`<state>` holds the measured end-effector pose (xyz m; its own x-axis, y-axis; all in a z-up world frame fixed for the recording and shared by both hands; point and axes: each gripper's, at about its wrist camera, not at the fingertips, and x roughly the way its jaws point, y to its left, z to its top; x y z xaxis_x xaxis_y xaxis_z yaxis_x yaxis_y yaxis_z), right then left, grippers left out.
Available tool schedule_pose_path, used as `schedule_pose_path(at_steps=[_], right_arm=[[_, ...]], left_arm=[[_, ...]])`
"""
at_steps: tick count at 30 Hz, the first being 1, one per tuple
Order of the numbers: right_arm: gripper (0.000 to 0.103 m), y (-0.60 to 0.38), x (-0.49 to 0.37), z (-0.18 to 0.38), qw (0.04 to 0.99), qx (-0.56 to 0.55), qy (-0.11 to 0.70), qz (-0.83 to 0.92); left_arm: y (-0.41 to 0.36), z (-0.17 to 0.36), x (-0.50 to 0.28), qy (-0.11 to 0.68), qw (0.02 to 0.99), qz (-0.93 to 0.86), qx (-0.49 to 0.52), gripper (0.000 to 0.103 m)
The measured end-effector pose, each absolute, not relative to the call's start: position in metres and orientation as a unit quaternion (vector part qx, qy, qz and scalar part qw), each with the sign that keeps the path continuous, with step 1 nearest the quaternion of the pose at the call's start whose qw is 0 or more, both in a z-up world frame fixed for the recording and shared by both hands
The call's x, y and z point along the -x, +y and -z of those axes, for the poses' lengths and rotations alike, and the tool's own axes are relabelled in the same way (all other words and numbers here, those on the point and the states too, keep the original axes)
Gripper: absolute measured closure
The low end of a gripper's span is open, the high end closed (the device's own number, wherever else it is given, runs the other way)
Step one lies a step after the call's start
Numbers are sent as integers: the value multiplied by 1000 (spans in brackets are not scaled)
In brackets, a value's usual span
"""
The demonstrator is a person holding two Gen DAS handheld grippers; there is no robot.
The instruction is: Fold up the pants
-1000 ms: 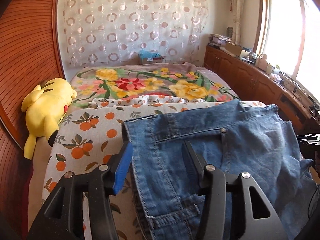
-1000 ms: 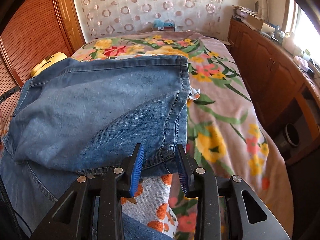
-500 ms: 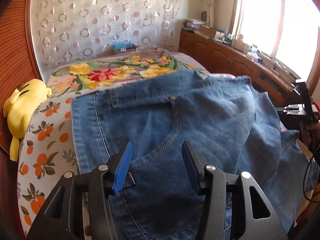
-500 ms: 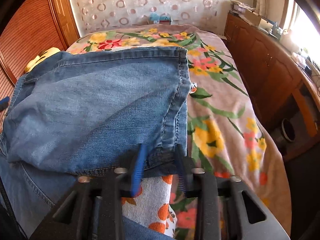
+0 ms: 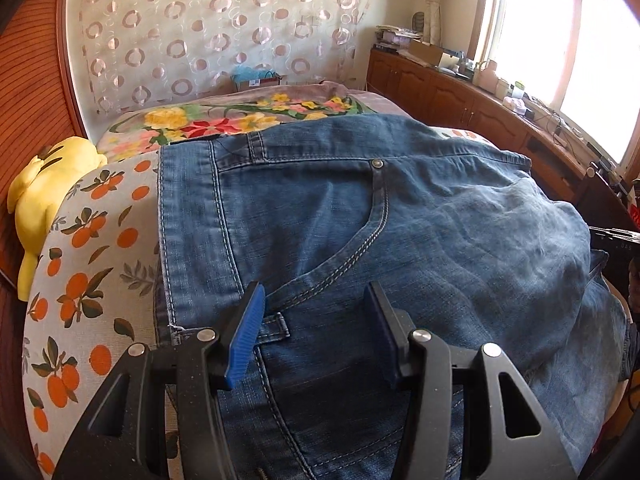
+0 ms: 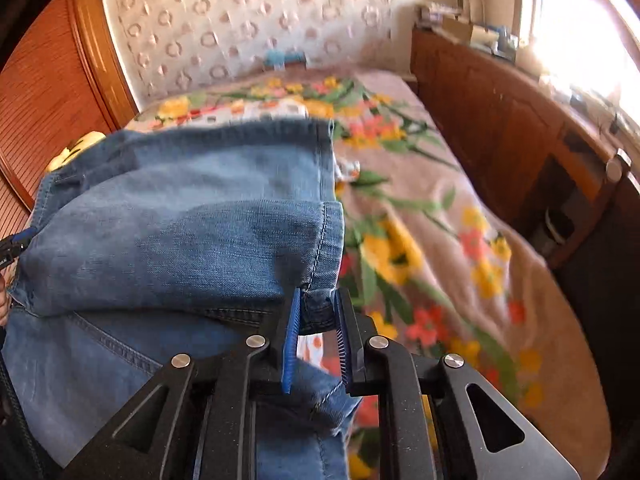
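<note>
Two grippers meet the jeans (image 5: 400,216): right gripper (image 6: 316,312) pinches their near-right hem corner, left gripper (image 5: 312,304) hangs spread over the waist.

Black hand-held gripper (image 5: 312,320), blue pads (image 5: 244,336)

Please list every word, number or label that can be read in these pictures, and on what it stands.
No text can be read for certain.
Black device at the right edge of the left view: pale letters, too small to read.
Red label above it: cut off, unreadable.
Jeans: no lettering shows.
</note>
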<state>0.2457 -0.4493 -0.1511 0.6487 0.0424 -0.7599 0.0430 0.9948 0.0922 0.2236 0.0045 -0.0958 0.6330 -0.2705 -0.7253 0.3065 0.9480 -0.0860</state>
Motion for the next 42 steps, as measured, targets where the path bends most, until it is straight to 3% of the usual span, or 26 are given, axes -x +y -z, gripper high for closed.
schedule_pose_path(at_steps=[7,9,12,27,34,42], right_arm=[[63,-442,-270,128,920,-38,389,4],[62,-435,-274,122,925,-31,378,-5],[60,-421,-270,124,928,-23,370,-15],[60,-419,-192,148,927,-41,372,-25],[48,-416,-139,144,929,-43,367,-30],[47,-408,-101,149,927,-13,373,-35]], left_arm=[[9,91,-220,395,904,164,-13,43],[10,89,-218,392,906,159,-11,31],[13,88,-218,390,906,162,-6,27],[28,75,-151,381,911,152,-31,26],[46,80,-96,385,912,135,-31,26],[64,90,-32,388,913,129,-5,26]])
